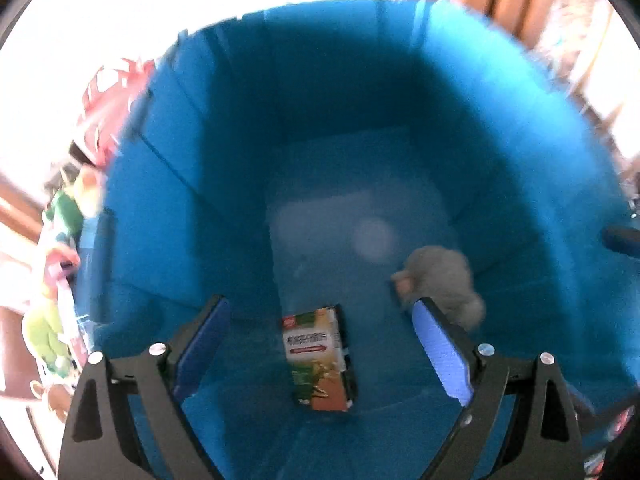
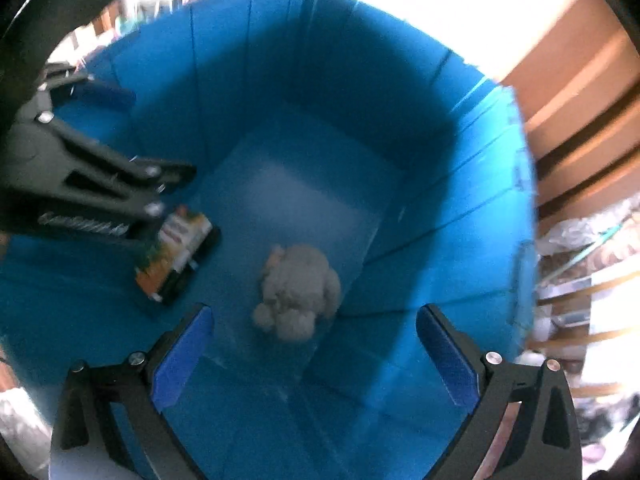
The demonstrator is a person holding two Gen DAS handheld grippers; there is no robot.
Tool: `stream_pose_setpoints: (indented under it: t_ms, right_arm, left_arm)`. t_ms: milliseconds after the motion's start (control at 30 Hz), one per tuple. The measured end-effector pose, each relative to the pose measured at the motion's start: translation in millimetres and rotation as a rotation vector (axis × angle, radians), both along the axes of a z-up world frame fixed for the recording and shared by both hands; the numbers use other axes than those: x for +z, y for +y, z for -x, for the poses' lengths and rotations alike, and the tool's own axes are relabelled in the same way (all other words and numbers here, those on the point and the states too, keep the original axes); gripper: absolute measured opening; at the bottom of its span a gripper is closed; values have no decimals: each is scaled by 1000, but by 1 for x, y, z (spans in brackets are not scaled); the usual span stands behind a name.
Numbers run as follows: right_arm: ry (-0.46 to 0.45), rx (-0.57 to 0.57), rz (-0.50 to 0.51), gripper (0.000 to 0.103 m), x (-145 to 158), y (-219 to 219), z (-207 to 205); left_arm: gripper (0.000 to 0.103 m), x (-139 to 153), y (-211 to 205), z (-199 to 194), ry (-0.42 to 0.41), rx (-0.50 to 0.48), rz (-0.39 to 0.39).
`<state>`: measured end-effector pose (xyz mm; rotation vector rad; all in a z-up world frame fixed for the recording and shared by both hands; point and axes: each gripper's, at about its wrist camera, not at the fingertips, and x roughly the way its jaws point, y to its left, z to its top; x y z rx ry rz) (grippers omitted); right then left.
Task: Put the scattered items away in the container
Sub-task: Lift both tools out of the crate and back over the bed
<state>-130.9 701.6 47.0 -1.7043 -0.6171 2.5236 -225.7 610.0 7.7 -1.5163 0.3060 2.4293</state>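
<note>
Looking down into a blue fabric bin (image 1: 500, 128), both views. From the left wrist: a juice carton (image 1: 320, 360) flat on the bin floor between the widely spread, empty fingers of the left gripper (image 1: 320, 344), long axis running away from the camera, orange end nearest; a grey plush toy (image 1: 444, 280) partly hidden behind the right-hand finger. From the right wrist: the plush toy (image 2: 300, 292) in full, mid-floor, just beyond the spread, empty right gripper (image 2: 316, 344); the carton (image 2: 176, 252) lying diagonally beside it, apart, partly under the left gripper (image 2: 120, 184). Outside the bin wall (image 2: 480, 184), only blurred clutter.
</note>
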Motion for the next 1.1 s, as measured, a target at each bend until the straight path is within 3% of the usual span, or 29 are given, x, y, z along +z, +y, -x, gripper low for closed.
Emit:
stream_pose_setpoints:
  t_ms: [167, 400, 533, 667, 767, 1100]
  right_arm:
    - [112, -61, 90, 103, 22, 4, -28]
    - [145, -205, 200, 103, 17, -16, -53]
    - [146, -241, 222, 103, 19, -50, -62]
    - [128, -238, 264, 103, 12, -85, -63]
    - [164, -234, 269, 103, 15, -111, -61]
    - [239, -36, 321, 103, 39, -195, -59]
  left_arm:
    - [93, 40, -24, -37, 88, -13, -44]
    - [93, 78, -99, -93, 237, -33, -114]
    - [93, 80, -163, -119, 250, 4, -168]
    - [93, 68, -216, -117, 210, 84, -150]
    - [93, 65, -254, -118, 242, 161, -150]
    - [93, 56, -323, -142, 294, 273, -99]
